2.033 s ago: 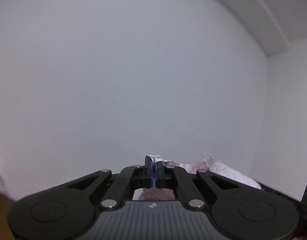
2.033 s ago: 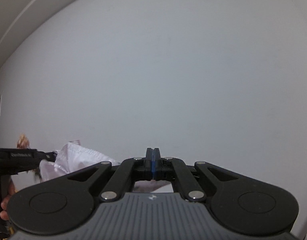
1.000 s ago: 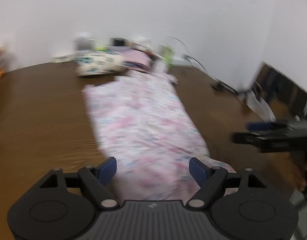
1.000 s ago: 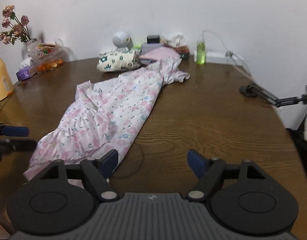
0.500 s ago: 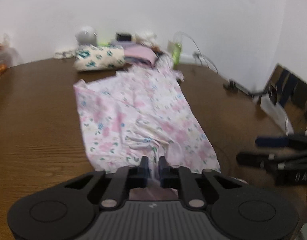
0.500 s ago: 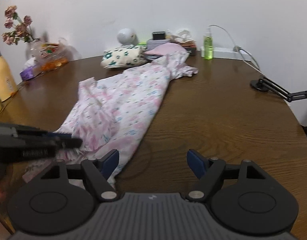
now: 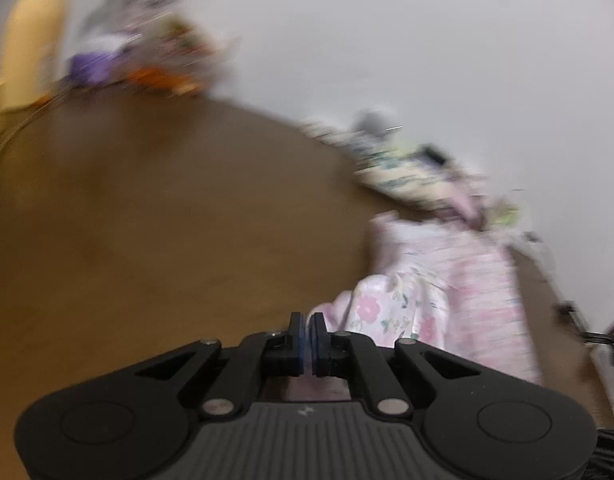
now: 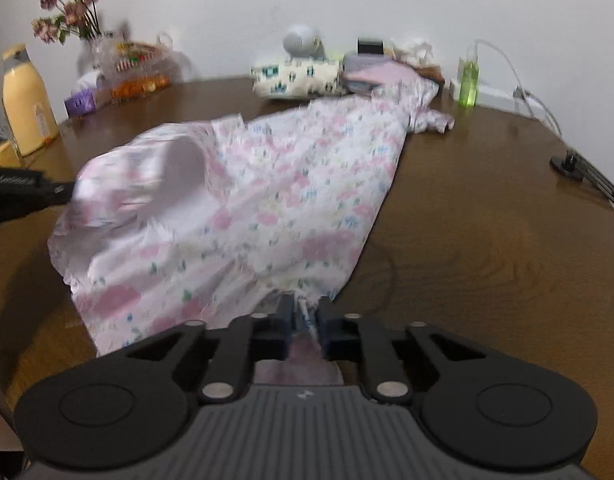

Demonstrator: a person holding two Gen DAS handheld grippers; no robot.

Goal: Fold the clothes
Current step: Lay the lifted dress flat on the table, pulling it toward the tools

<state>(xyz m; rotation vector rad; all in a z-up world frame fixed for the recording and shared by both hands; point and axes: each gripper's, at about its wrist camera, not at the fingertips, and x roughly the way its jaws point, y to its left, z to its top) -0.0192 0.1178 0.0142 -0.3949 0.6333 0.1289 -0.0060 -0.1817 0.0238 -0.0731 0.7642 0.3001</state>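
Both hand-held grippers on the floral dress, hem end nearest me.

My right hand-held gripper point(image 8: 305, 314) was closing, jaws narrow w/ the near hem of the floral dress point(image 8: 267, 184) between the pads. My left hand-held gripper point(image 7: 307, 326) was pinched tight; in the right wrist view it had the dress's left edge lifted off the worktop point(image 8: 487, 220). Rest of the dress lay lengthwise toward a folded patterned cloth point(image 8: 299, 76) by the wall. Left wrist view too blurred for more.

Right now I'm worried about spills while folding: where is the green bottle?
In the right wrist view, the green bottle stands upright at the table's far right edge by the wall, just right of the floral garment's far end.
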